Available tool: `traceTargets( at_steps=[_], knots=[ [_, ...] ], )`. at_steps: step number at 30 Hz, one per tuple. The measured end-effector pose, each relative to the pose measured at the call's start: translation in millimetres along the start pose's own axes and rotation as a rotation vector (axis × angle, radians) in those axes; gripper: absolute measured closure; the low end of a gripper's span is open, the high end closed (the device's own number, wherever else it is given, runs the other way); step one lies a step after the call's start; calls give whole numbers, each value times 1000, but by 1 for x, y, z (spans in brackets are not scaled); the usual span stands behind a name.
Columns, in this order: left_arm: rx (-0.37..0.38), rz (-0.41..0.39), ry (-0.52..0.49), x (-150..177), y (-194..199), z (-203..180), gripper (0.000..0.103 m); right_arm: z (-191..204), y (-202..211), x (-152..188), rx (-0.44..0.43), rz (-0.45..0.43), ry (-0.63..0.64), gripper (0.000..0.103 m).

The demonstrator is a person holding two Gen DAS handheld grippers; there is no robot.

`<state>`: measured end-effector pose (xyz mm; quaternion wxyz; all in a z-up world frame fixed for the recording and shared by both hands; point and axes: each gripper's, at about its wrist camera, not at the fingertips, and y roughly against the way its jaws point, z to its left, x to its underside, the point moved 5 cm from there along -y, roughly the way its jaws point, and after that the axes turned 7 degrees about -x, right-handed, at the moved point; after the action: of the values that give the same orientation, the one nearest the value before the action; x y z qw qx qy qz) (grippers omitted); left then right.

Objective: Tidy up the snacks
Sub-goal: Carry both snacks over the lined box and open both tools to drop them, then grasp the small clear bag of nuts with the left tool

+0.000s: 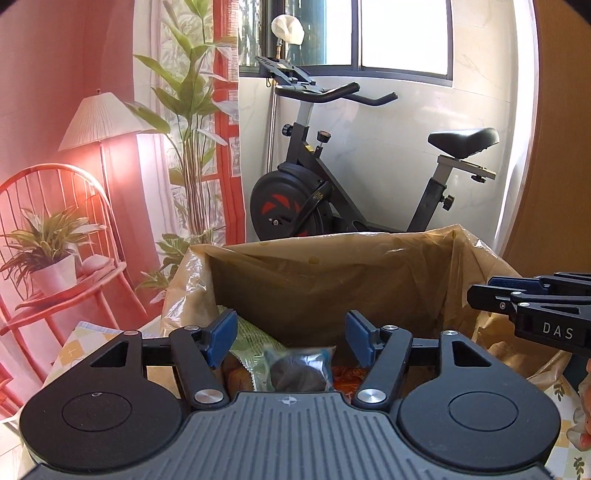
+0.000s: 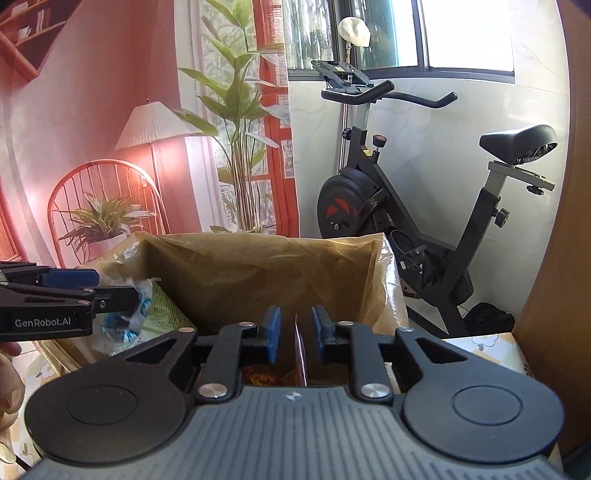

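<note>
Snacks go in the plastic-lined cardboard box (image 2: 258, 266), so keep your wide-open, empty left gripper (image 1: 291, 338) clear while your half-open right gripper (image 2: 295, 332) drops its thin red packet (image 2: 300, 354).

1. A room in a home.
2. An exercise bike (image 1: 354, 173) stands by a window (image 1: 369, 33).
3. A printed backdrop (image 1: 92, 147) shows a lamp, chair and plants.
</note>
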<state>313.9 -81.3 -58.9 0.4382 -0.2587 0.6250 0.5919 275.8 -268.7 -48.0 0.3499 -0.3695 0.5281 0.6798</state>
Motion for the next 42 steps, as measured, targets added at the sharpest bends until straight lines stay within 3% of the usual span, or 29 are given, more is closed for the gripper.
traceTargets(
  at_steps=[1, 5, 16, 25, 34, 39, 42],
  knots=[
    [0, -1, 11, 1, 3, 2, 33, 0, 4, 1, -7, -12, -2, 66],
    [4, -18, 29, 3, 18, 10, 27, 2, 18, 3, -27, -28, 3, 64],
    [12, -68, 96, 25, 82, 50, 27, 32, 59, 22, -125, -61, 77, 58],
    [-24, -68, 150, 76, 117, 100, 27, 36, 87, 52, -208, -94, 58, 51],
    [-34, 7, 227, 125, 129, 126, 27, 32, 97, 97, -211, -59, 46, 50],
    [-65, 24, 209, 142, 133, 134, 27, 22, 97, 120, -197, -25, 12, 50],
    [-76, 77, 232, 163, 121, 140, 32, 17, 98, 134, -186, -12, -5, 50]
  ],
)
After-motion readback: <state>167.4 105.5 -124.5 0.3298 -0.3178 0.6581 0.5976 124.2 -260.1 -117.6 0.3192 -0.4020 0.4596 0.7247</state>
